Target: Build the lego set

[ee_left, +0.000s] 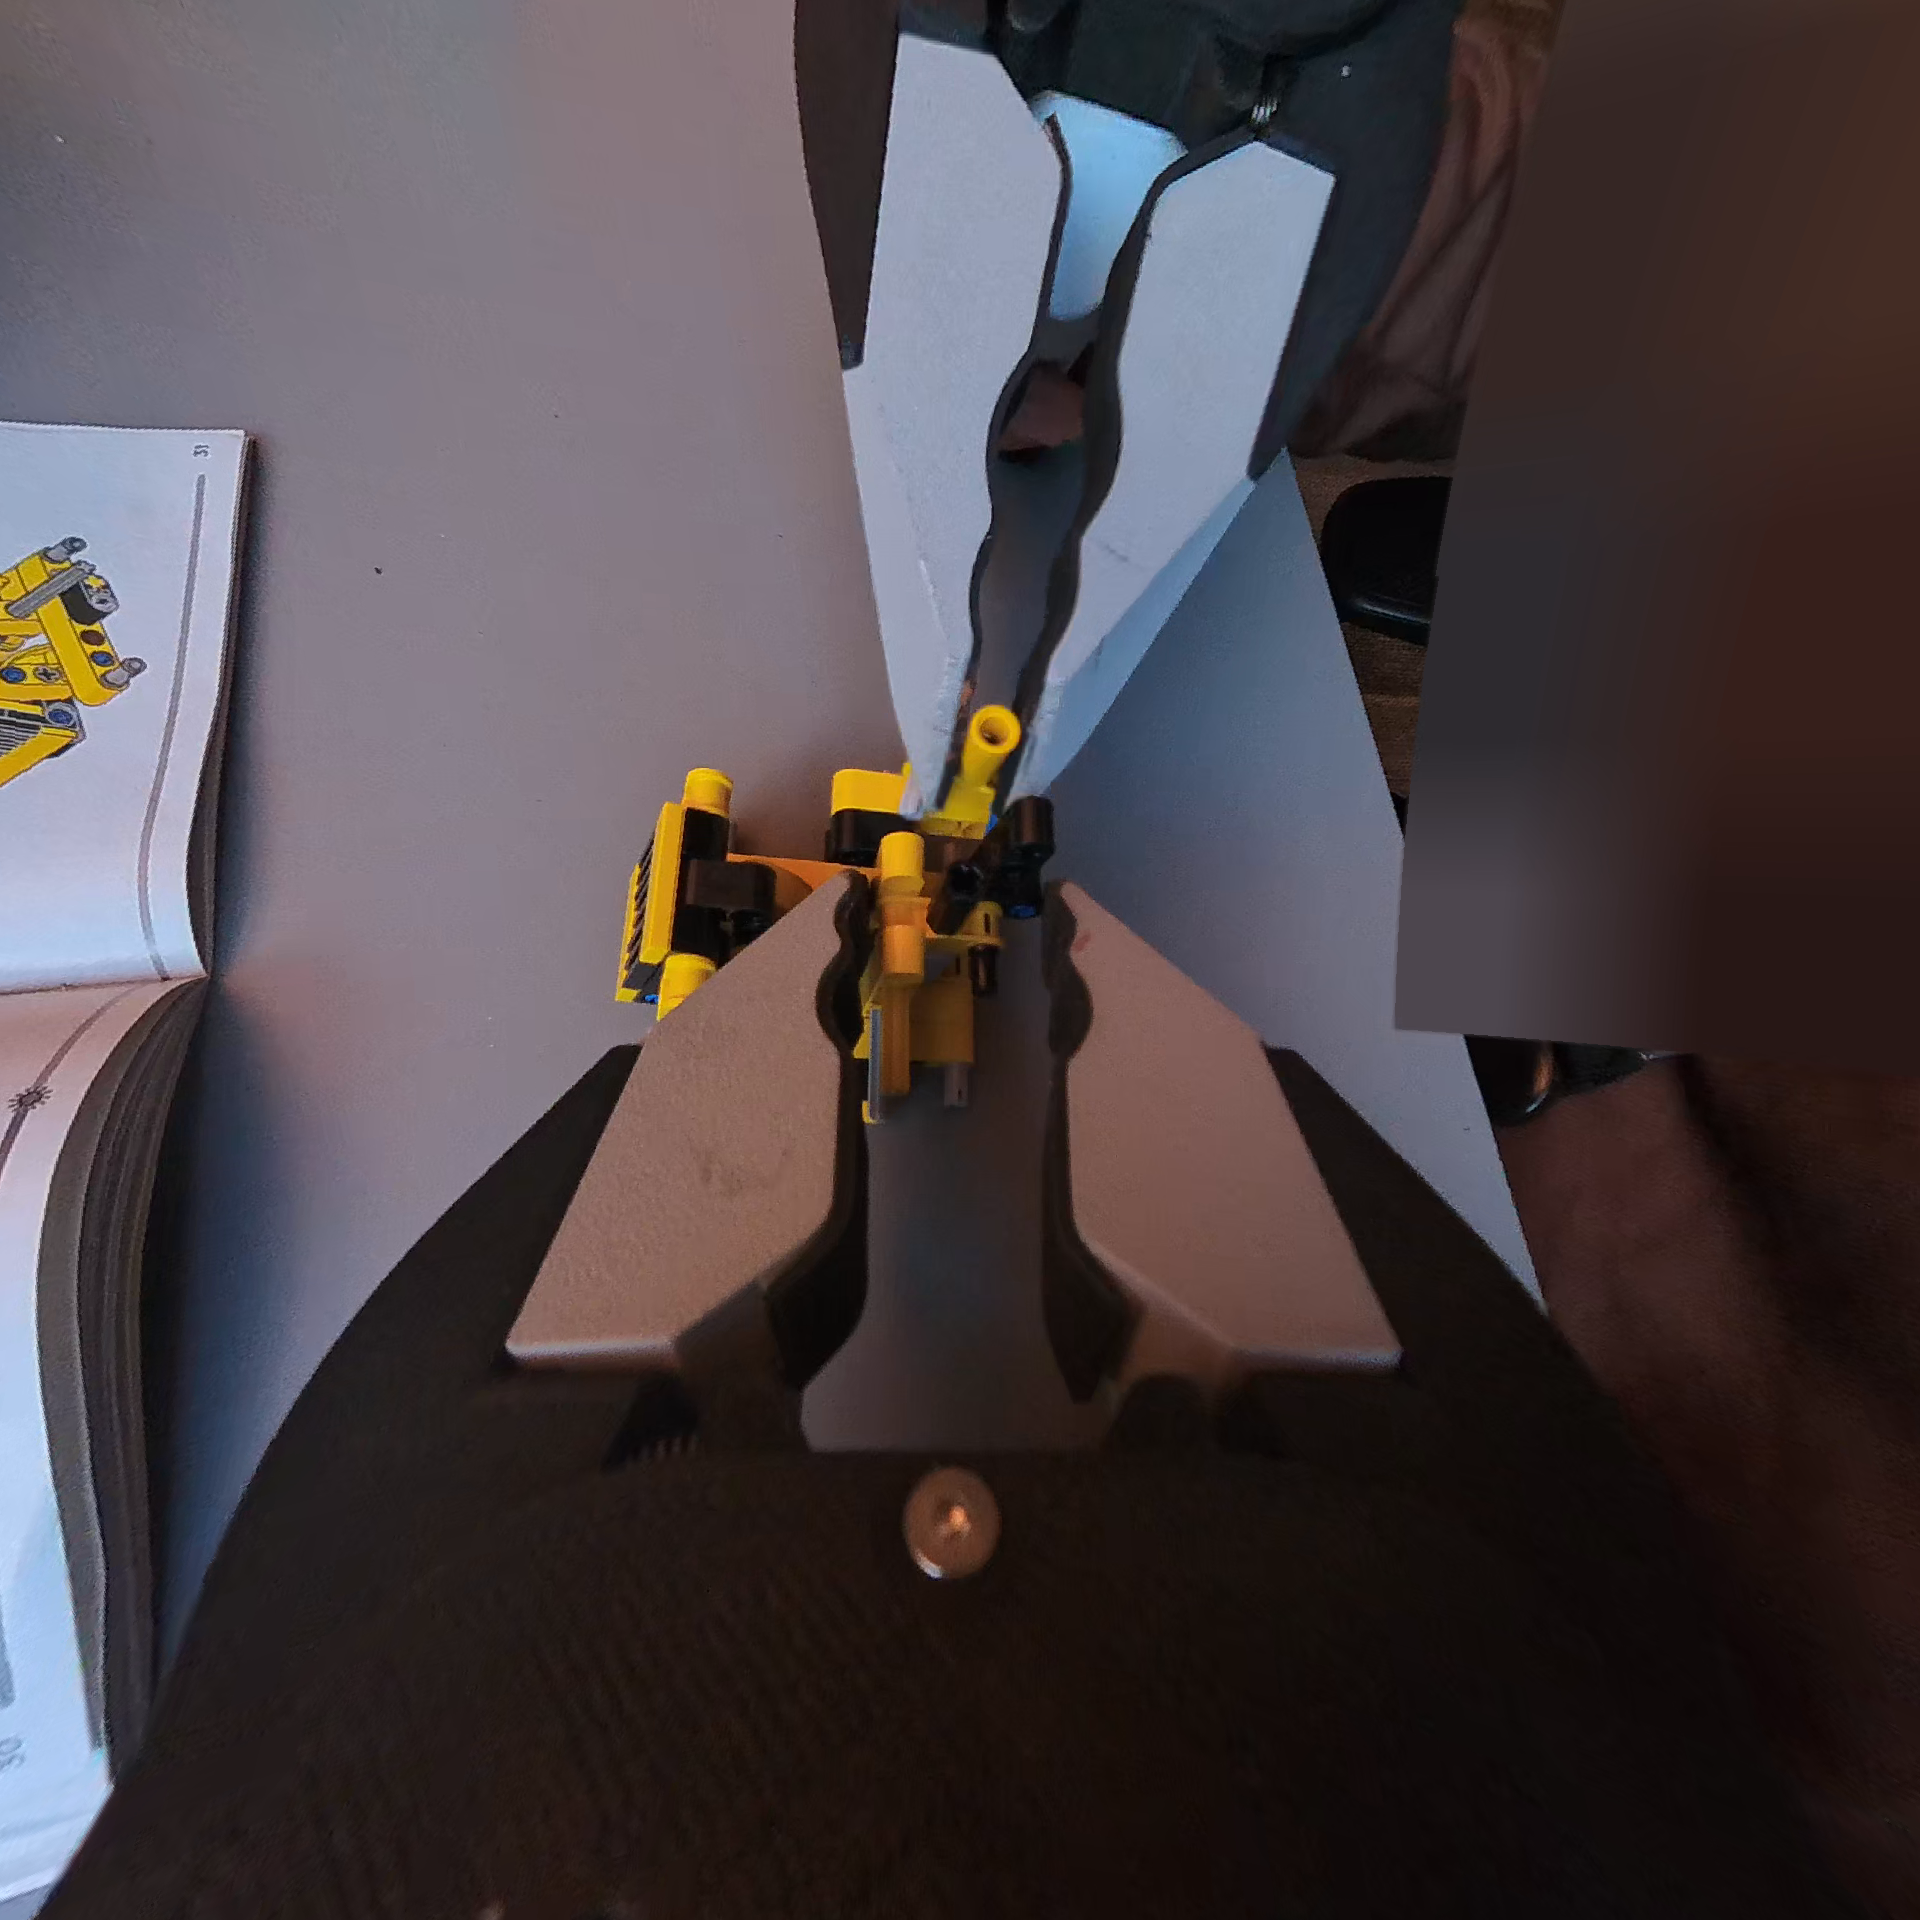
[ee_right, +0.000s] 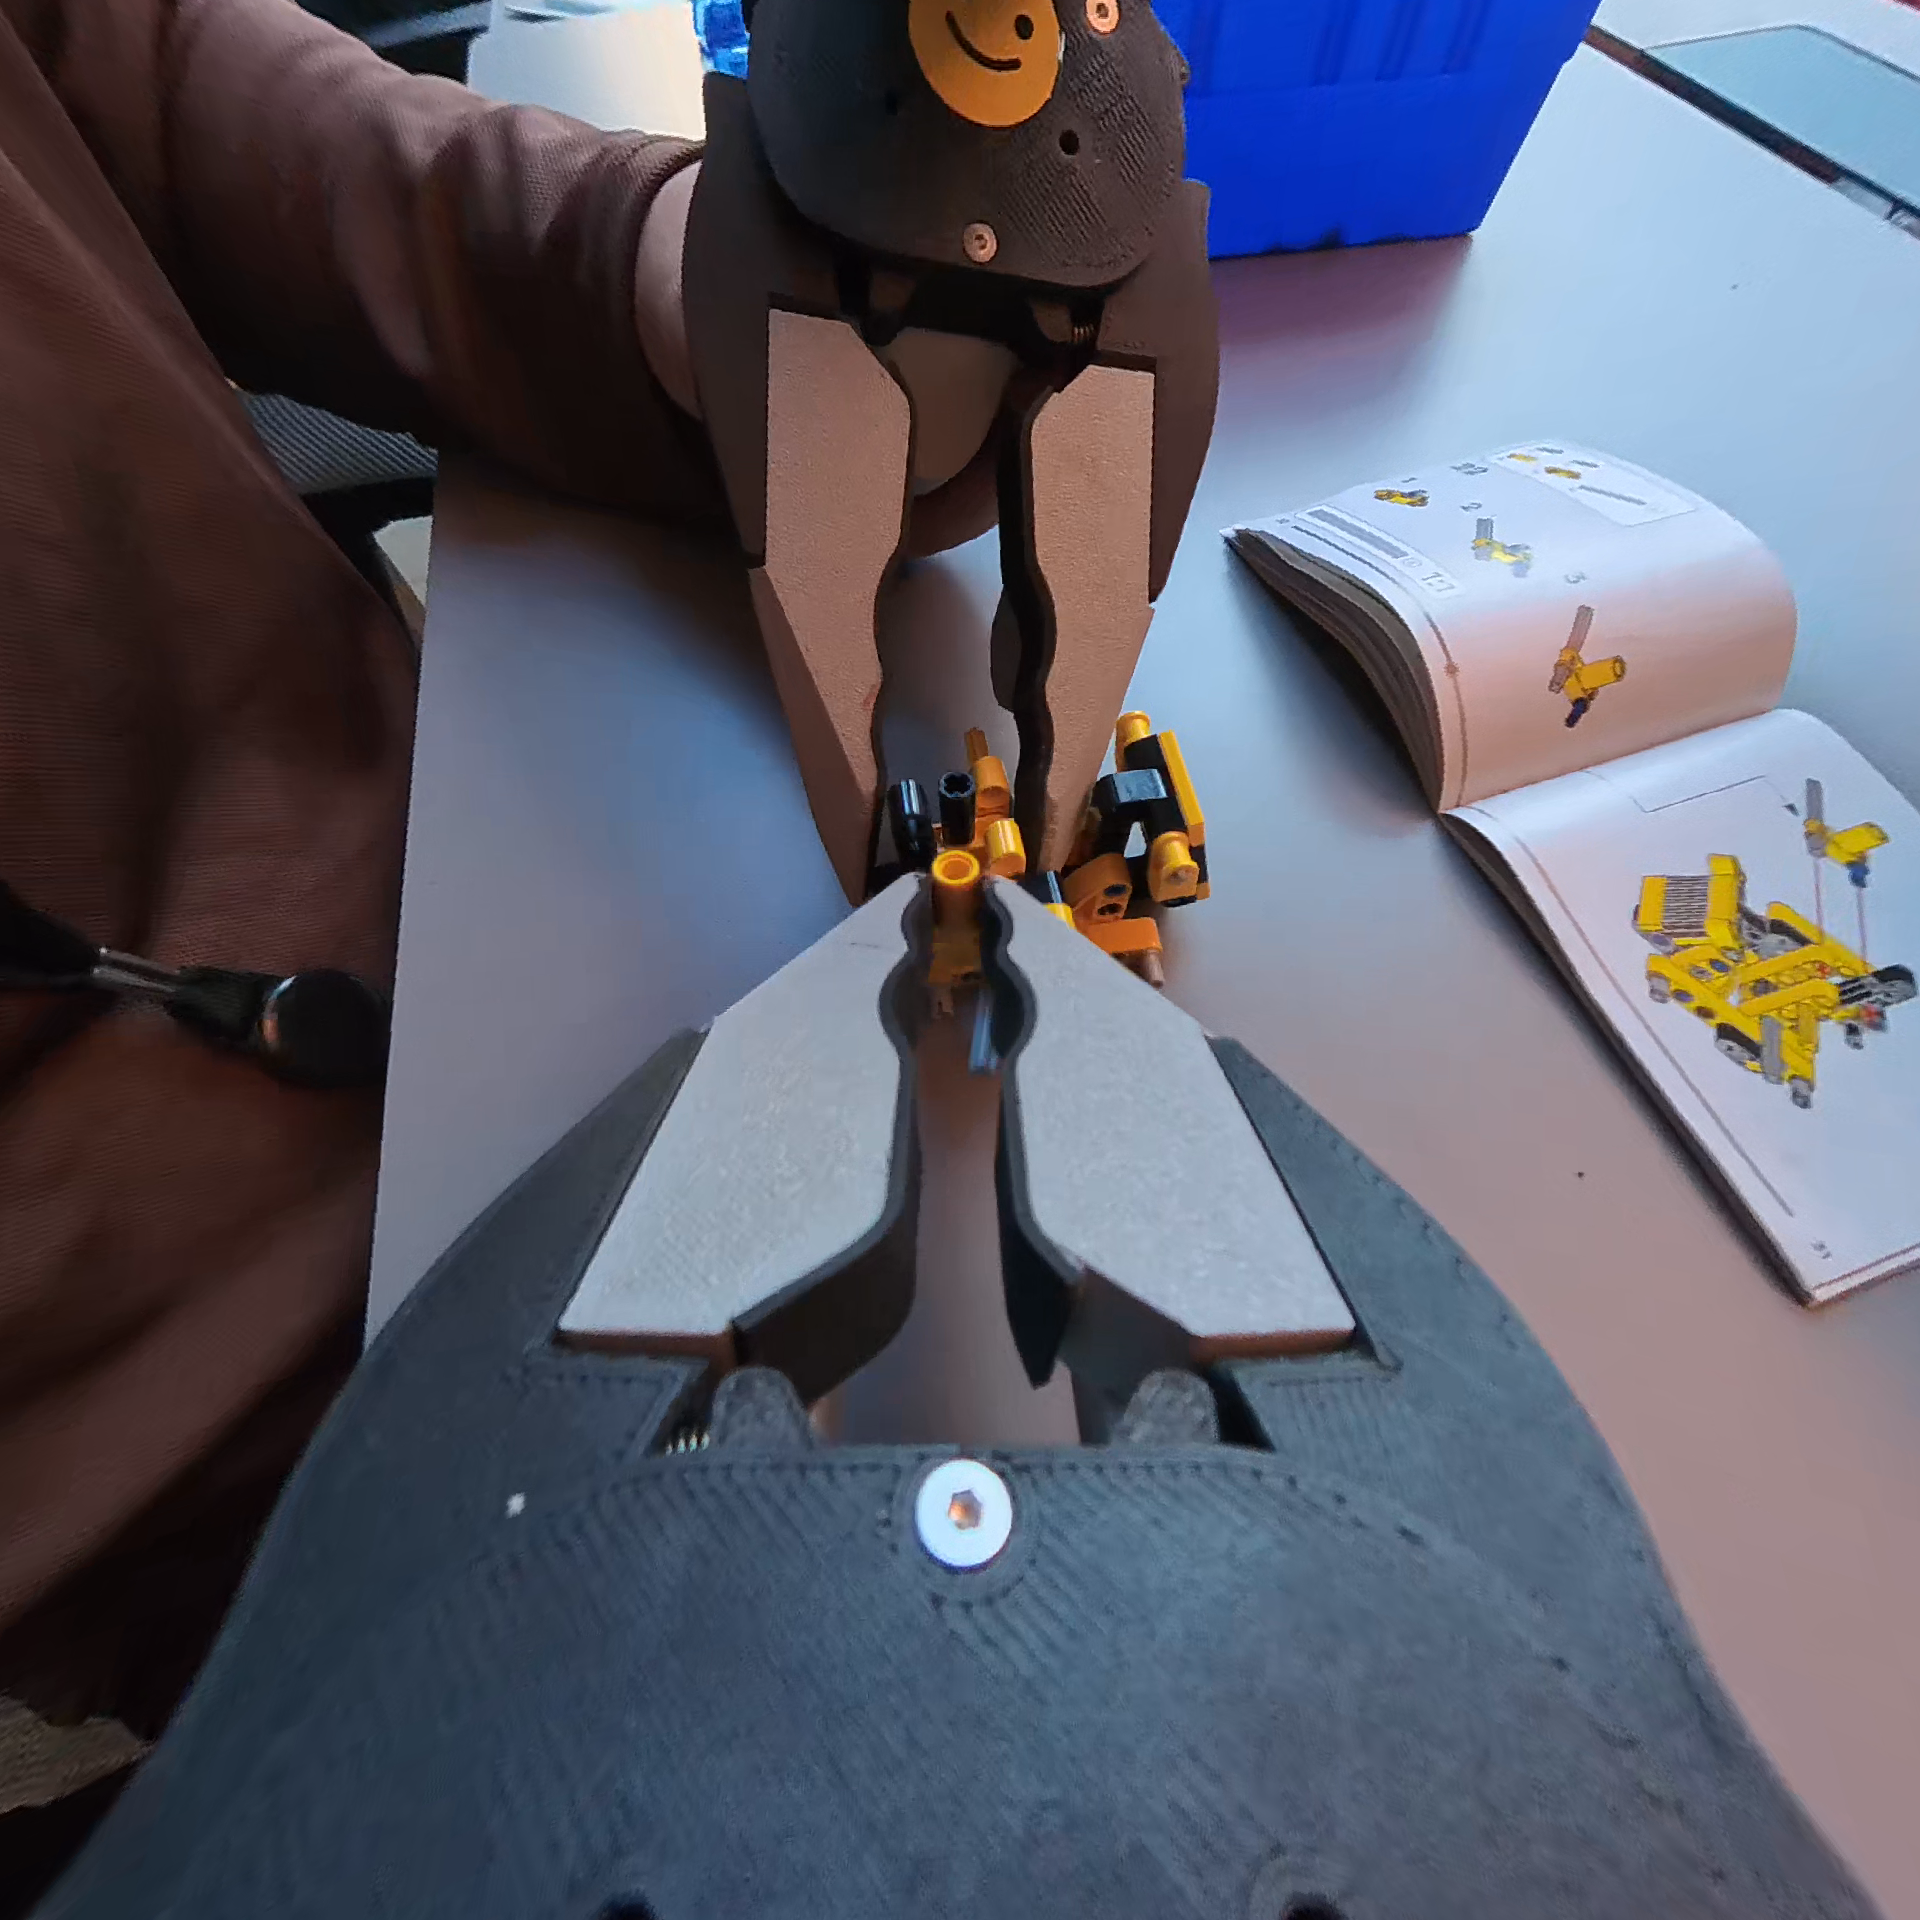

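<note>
grey table under open booklet

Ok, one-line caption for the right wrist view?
Right gripper pinching a yellow connector piece against the lego model, left gripper opposite, instruction booklet open alongside.

lego model on table, between both grippers' tips | open booklet right of model; bin behind

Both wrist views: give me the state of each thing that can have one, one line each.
Left hand-held gripper: open, its fingers either side of the model.
Right hand-held gripper: shut on yellow connector.
Lego model: part-built, on the table.
Manual: open, lying flat.
Blue bin: contents hidden.
</note>
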Demonstrator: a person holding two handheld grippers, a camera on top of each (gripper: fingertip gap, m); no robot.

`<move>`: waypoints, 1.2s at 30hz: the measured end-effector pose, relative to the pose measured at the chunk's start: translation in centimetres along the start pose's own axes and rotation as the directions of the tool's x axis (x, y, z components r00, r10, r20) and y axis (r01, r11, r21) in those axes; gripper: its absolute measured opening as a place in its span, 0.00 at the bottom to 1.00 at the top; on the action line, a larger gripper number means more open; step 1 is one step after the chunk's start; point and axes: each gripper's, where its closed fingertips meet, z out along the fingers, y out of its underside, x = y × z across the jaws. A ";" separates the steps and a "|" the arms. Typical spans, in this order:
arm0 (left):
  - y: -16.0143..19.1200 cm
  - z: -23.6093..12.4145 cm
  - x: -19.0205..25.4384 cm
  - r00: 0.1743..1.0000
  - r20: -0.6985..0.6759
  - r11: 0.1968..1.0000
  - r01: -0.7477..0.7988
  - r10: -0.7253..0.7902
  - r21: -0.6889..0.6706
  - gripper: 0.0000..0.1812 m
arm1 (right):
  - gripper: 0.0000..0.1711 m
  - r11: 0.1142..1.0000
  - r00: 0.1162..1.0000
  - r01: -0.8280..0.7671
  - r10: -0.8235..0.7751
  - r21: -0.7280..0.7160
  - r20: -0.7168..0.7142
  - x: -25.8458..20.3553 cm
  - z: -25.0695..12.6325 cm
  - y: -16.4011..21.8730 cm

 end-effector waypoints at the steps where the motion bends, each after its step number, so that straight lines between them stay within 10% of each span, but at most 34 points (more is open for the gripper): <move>1: 0.0 0.0 0.0 1.000 -0.001 1.000 -0.005 0.005 -0.001 0.17 | 0.02 1.000 1.000 0.007 -0.007 -0.004 -0.010 0.2 -0.1 0.1; 36: -6.1 -1.4 2.2 0.997 -0.055 0.984 -0.038 0.048 0.175 0.12 | 0.02 0.929 0.989 0.058 -0.103 0.367 0.106 -1.3 -4.7 -4.2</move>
